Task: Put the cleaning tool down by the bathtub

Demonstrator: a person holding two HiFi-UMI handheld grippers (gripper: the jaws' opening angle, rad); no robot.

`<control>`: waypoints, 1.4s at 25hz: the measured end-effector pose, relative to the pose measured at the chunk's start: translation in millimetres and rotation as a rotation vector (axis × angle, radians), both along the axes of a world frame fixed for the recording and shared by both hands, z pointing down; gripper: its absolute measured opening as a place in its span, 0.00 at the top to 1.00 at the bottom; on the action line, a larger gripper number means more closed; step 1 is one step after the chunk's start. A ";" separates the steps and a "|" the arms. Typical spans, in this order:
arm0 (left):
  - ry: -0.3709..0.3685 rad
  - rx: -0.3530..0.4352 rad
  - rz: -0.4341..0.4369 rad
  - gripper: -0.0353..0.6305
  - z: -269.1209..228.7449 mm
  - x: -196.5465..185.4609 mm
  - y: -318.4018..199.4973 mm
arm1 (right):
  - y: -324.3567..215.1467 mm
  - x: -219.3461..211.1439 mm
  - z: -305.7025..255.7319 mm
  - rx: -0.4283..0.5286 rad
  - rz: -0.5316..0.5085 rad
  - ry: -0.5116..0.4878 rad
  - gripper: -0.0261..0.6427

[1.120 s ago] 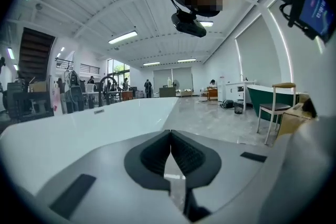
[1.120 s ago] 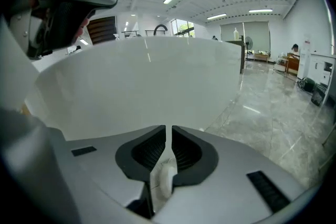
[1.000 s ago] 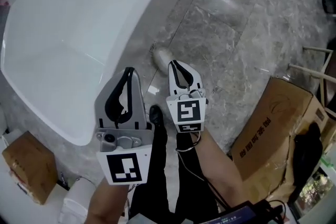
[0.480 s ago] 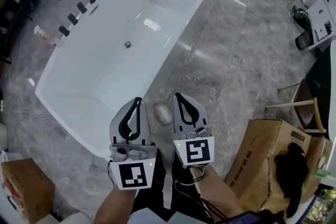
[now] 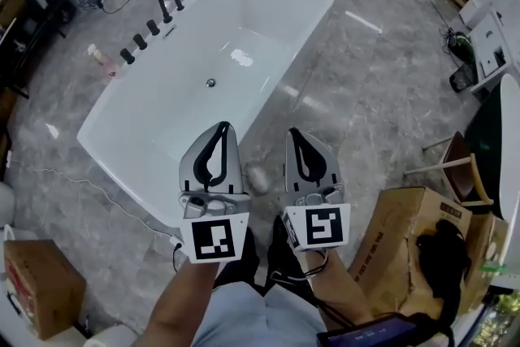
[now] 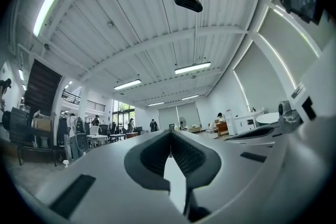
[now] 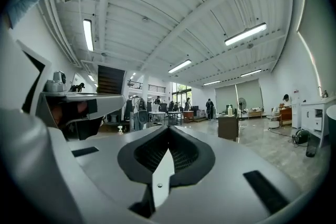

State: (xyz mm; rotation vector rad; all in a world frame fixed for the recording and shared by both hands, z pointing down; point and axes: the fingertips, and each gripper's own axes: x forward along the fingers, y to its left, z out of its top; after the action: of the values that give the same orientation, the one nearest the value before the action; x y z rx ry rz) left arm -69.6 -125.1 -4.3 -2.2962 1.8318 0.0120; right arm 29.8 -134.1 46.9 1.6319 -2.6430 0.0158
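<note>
Fingers [image 5: 234,166] together, nothing held.
Cleaning tool [image 5: 258,177] lies mid-frame between left gripper [image 5: 219,128] and right gripper [image 5: 294,134], beside the bathtub [image 5: 162,126].

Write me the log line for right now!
cleaning tool: on floor beside bathtub | left gripper: shut, empty | right gripper: shut, empty

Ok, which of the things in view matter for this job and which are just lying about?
Job:
bathtub
cleaning tool, on the floor beside the tub
left hand-held gripper and right hand-held gripper, both shut and empty

Lying about:
big cardboard box
black cloth
small cardboard box
bottle near the taps
wooden chair
</note>
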 end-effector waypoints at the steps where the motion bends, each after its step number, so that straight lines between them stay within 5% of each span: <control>1: 0.011 0.002 -0.001 0.92 -4.6 -4.1 0.8 | 2.5 -2.9 -6.6 0.011 0.004 -0.001 0.94; 18: 0.052 0.085 0.038 0.92 -52.3 -18.7 31.3 | 29.4 -18.3 -85.9 0.189 0.049 0.025 0.94; 35: 0.041 0.118 0.051 0.92 -62.5 -10.9 57.5 | 56.1 -16.2 -101.0 0.229 0.052 0.038 0.94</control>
State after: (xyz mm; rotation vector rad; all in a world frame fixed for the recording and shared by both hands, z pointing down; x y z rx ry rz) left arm -80.5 -67.5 -66.8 -2.2762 1.7409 0.1714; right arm 13.6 -78.0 -54.0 1.7438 -2.6568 -0.3246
